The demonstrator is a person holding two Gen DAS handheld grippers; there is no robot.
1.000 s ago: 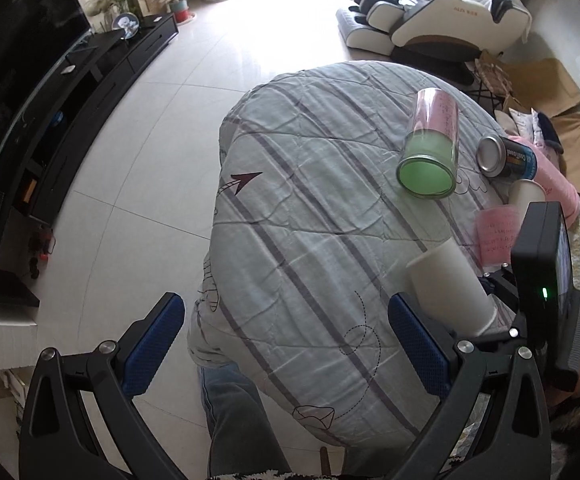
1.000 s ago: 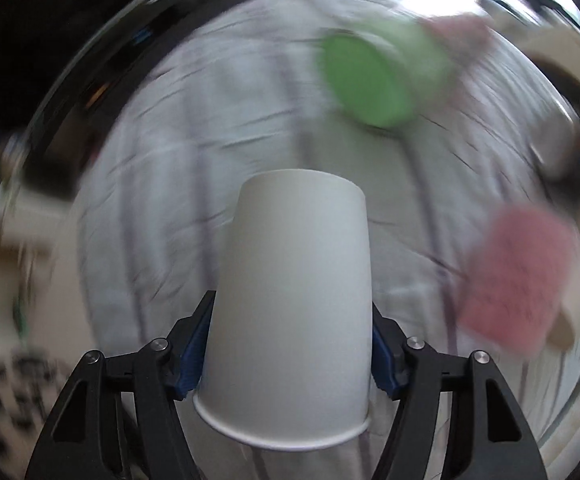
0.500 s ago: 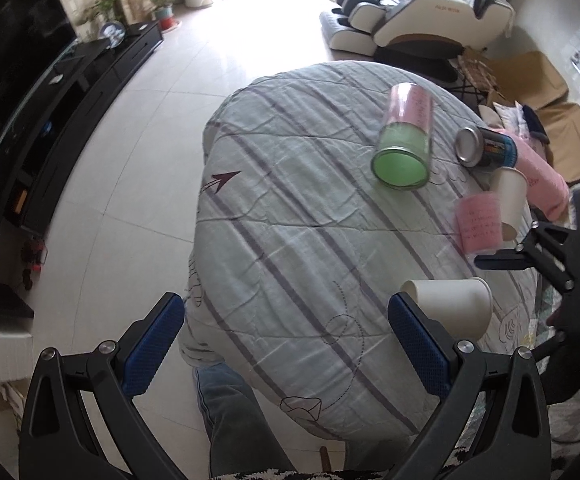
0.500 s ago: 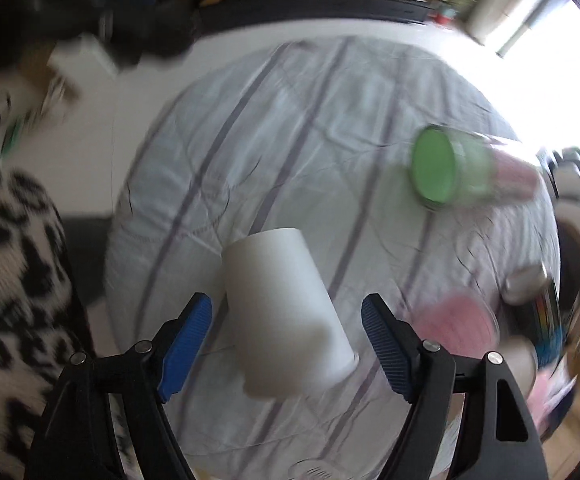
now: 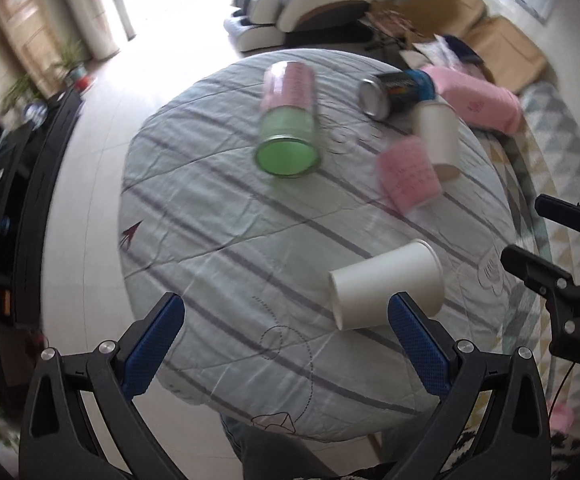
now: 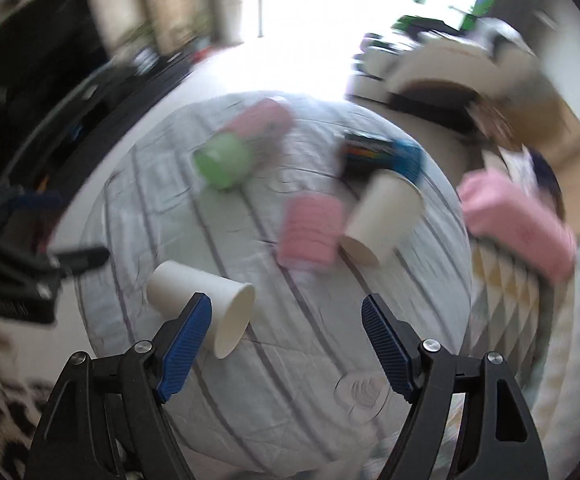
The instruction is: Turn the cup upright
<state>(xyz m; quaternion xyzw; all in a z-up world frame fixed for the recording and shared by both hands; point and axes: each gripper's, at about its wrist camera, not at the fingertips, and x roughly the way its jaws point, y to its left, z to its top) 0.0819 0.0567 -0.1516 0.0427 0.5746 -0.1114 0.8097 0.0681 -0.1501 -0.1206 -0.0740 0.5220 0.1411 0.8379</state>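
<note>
A white paper cup lies on its side near the front right of the round table's striped cloth. In the right wrist view it lies at the lower left with its open mouth facing right. My left gripper is open and empty above the table's near edge, the cup just beyond its right finger. My right gripper is open and empty, the cup just behind its left finger. A second white paper cup lies on its side further back.
A green and pink tumbler, a pink cup and a drinks can lie on the cloth. A pink bundle sits off the far right edge. Tiled floor, a dark TV cabinet and a recliner surround the table.
One second ago my right gripper was shut on the white cup. It opened and let the cup go, and the cup now lies on its side. The right gripper has drawn back.
</note>
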